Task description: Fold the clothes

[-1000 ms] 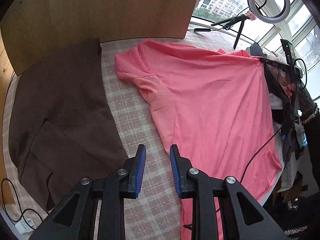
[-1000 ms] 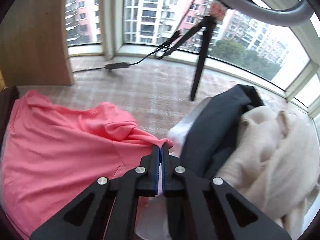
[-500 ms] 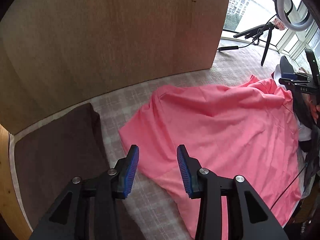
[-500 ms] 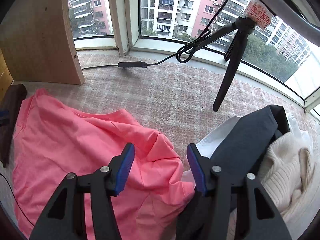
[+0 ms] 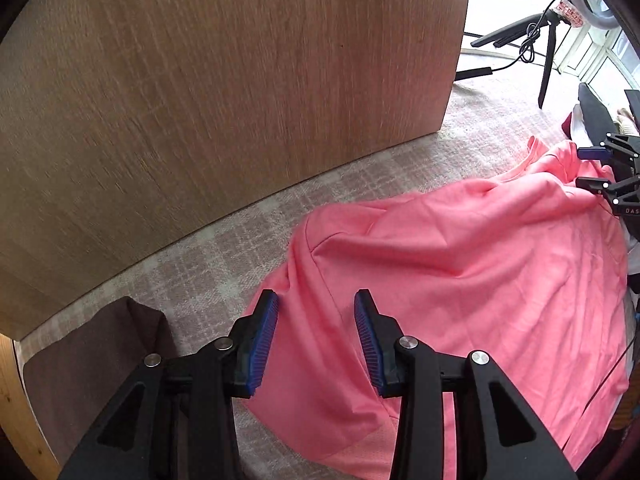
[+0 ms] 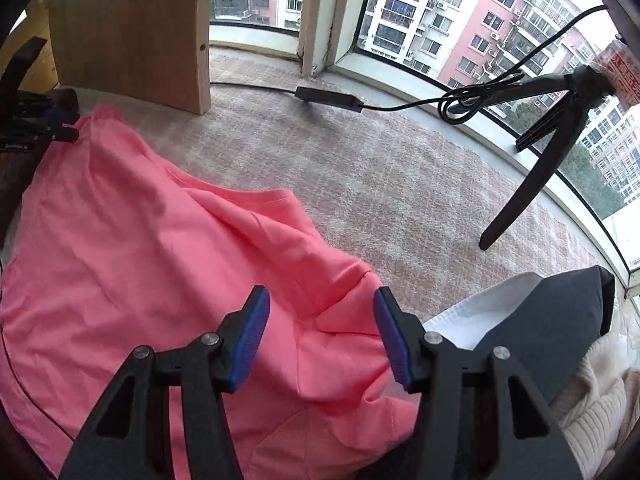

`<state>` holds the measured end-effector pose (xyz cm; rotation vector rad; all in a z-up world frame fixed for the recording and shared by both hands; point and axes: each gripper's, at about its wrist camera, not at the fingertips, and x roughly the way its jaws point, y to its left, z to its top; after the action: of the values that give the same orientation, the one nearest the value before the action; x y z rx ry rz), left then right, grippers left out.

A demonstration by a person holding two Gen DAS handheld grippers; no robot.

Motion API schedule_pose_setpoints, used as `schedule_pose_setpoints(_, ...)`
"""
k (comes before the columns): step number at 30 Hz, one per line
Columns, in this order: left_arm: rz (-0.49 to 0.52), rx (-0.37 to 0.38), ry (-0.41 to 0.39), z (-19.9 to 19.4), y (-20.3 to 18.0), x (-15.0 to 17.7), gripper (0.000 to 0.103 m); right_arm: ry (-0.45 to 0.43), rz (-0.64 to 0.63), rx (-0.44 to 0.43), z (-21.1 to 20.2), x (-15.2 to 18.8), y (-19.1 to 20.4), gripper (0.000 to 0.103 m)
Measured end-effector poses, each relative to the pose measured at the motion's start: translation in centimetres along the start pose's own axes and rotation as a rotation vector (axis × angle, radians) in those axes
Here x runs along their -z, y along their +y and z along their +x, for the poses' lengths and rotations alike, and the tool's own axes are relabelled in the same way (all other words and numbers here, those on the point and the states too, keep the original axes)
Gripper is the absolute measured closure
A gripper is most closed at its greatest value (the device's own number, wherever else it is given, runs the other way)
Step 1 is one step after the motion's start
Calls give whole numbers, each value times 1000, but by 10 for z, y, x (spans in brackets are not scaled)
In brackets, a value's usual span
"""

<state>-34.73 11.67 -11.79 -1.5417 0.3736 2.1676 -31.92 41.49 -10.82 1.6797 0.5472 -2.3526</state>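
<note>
A pink T-shirt (image 5: 460, 272) lies spread and wrinkled on the checked cloth surface (image 5: 224, 256); it also shows in the right wrist view (image 6: 140, 248). My left gripper (image 5: 316, 316) is open, its blue pads astride the shirt's left sleeve and shoulder, just above the cloth. My right gripper (image 6: 320, 320) is open over the bunched right sleeve at the shirt's other side, holding nothing. The right gripper also shows at the far right of the left wrist view (image 5: 604, 168).
A brown garment (image 5: 100, 364) lies left of the shirt. A wooden panel (image 5: 224, 80) stands behind. A tripod (image 6: 536, 168) with cable stands by the window. A pile of dark, white and cream clothes (image 6: 560, 340) sits to the right.
My right gripper has let go of the pink sleeve and opened wide. My left gripper has moved forward to the shirt's left shoulder and opened wider.
</note>
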Motion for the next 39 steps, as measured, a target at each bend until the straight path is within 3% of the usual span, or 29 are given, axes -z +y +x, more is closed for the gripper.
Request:
schedule_pose_setpoints(2,-15,12,0,3,3,-2,65,48,-13,76,16,1,1,50)
schedule_pose_setpoints(5,-26,25,6,10,6,-3,65,63,47,16,24,2,-8,52)
schedule_pose_setpoints(8,9,33,-11,6,2,-3,72,73,81,-31,16,1,-18,95)
schedule_pose_setpoints(11,41,43,-61,-9,-1,-5,67,60,110,-30,-3,-1,-29,91)
schedule_pose_setpoints(13,42,49,-96,-18,0,-11,63,-12,151,-11,-20,-7,-38,68)
schedule_pose_setpoints(14,44,51,-92,-16,-1,-14,60,-38,159,-7,-23,-11,-40,51)
schedule_pose_setpoints(18,71,38,-30,7,-6,-25,59,-14,107,40,-4,-28,-26,49)
schedule_pose_setpoints(19,73,37,-30,10,-8,-24,63,9,98,54,5,-30,-23,49)
schedule_pose_setpoints(20,75,36,-29,14,-10,-23,76,33,89,67,15,-32,-21,49)
schedule_pose_setpoints(21,78,36,-28,17,-12,-22,78,61,84,53,25,-33,-19,49)
schedule_pose_setpoints(22,88,48,-42,15,-15,-19,95,65,83,28,30,-33,-18,49)
schedule_pose_setpoints(23,87,80,-34,13,-16,-17,100,65,83,3,33,-32,-17,54)
schedule_pose_setpoints(25,69,60,-70,-5,-11,-8,100,36,105,-83,25,-32,-18,97)
schedule_pose_setpoints(26,59,50,-88,-14,-9,-3,100,11,122,-126,18,-32,-18,99)
schedule_pose_setpoints(29,22,9,-152,-48,1,13,100,-102,105,-150,-14,-33,-14,99)
schedule_pose_setpoints(33,-34,-109,-253,-100,9,24,100,-285,110,-177,-52,-45,-16,99)
schedule_pose_setpoints(35,-38,-112,-282,-99,11,21,91,-316,110,-126,-47,-62,-13,99)
schedule_pose_setpoints(36,-51,-125,-247,-84,20,13,87,-299,92,-60,-35,-69,-11,99)
schedule_pose_setpoints(37,-65,-137,-211,-69,30,4,69,-276,71,13,-21,-75,-9,99)
schedule_pose_setpoints(39,-83,-150,-86,-42,39,-5,66,-133,62,91,22,-81,-11,99)
